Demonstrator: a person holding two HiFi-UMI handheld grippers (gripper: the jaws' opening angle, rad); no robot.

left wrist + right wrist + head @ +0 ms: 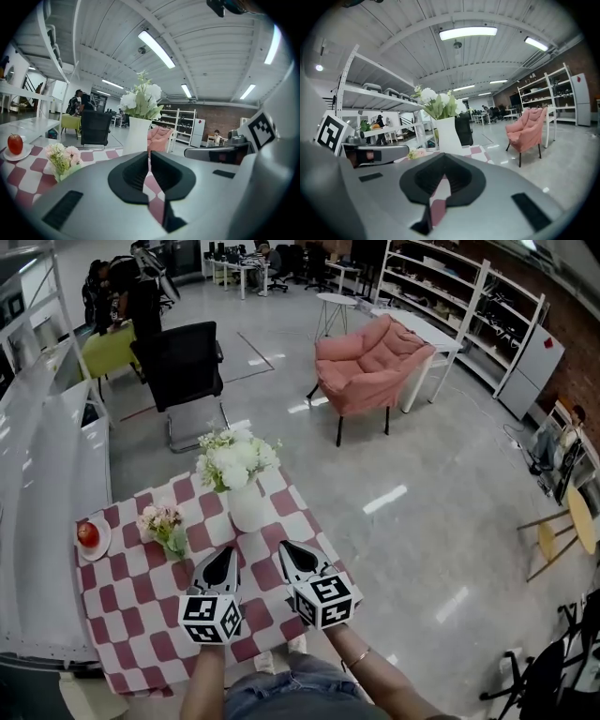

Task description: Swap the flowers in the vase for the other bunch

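Vase [246,507]: white and upright on the far half of the table [141,634], roughly midway across it.
White flowers [236,454]: a full bunch with green leaves standing in the vase, stems down in its mouth.
Pink bunch [162,524]: smaller, with pink and cream blooms; it lies on the cloth to the left of the vase, near it but apart from it.
Table: covered with a red-and-white checked cloth; the person's forearms reach in over its near edge.
Left hand-held gripper [223,557]: over the near half of the table, pointing toward the vase and slightly downward. Its jaws are drawn together to a thin slit with nothing between them, and the tips stop short of the vase.
Right hand-held gripper [289,549]: just beside the left one and aimed the same way, toward the vase's right side. Its jaws meet at the tips and hold nothing.
Marker cubes [210,618]: one at the back of each hand-held gripper, nearest the person.
Apple [87,534]: red, on a small white plate [101,549] at the table's left edge, well apart from the vase.
Office chair [183,367]: black, on the floor beyond the table.
Armchair [370,362]: pink, farther off to the right on the grey floor.
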